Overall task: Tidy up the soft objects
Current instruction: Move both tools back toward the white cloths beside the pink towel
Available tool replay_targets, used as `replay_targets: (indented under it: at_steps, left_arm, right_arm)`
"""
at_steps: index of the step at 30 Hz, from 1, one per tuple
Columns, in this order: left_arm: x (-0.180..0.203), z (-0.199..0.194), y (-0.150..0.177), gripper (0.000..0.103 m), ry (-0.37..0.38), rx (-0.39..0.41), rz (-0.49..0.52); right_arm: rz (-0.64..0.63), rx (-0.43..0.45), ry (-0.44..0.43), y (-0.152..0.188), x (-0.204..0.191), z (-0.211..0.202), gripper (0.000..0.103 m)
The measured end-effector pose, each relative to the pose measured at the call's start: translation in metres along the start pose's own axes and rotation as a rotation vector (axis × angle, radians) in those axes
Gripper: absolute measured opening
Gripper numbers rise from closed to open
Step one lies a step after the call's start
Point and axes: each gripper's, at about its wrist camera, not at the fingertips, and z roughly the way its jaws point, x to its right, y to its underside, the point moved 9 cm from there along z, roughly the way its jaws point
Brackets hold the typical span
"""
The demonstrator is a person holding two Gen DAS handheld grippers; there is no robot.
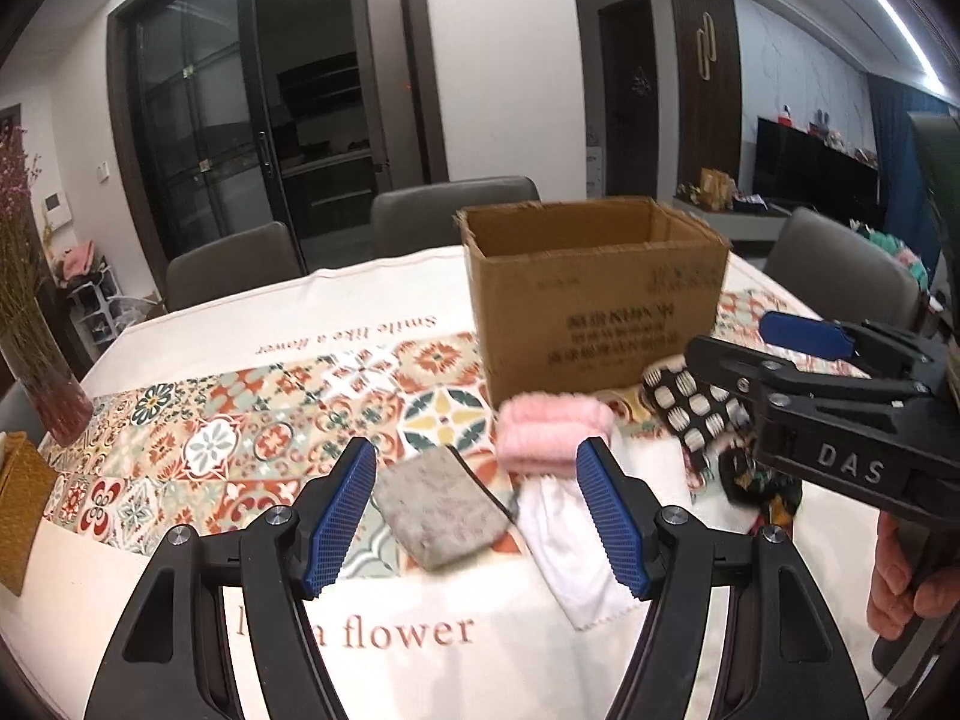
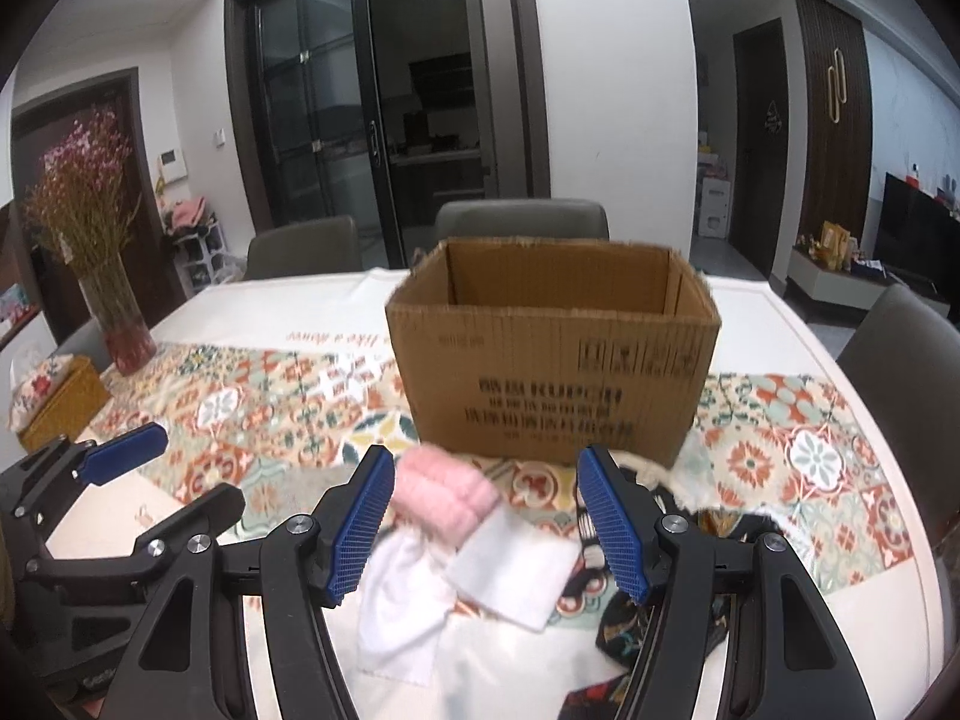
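An open cardboard box stands on the table; it also shows in the right wrist view. In front of it lie a pink fluffy roll, a grey pad, a white cloth and black patterned cloths. My left gripper is open and empty, above the grey pad and white cloth. My right gripper is open and empty, above the pink roll and white cloth; it enters the left wrist view from the right.
A patterned tablecloth covers the table. A vase of dried flowers and a yellow woven box stand at the left. Grey chairs ring the far and right sides.
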Motion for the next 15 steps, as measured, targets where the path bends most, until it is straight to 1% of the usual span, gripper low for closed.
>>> replay_targets:
  at_steps: [7,13,15]
  left_arm:
    - [0.023,0.003,0.026,0.069,0.006,-0.016,0.06]
    - [0.035,0.009,0.041,0.069,0.025,-0.041,0.031]
    - [0.036,0.012,0.046,0.069,0.019,-0.046,0.022]
  right_arm:
    - [-0.042,-0.06,-0.015,0.03,0.006,0.007,0.065]
    - [-0.052,-0.103,-0.034,0.047,0.014,0.018,0.065]
    - [-0.059,-0.11,-0.039,0.051,0.015,0.021,0.065]
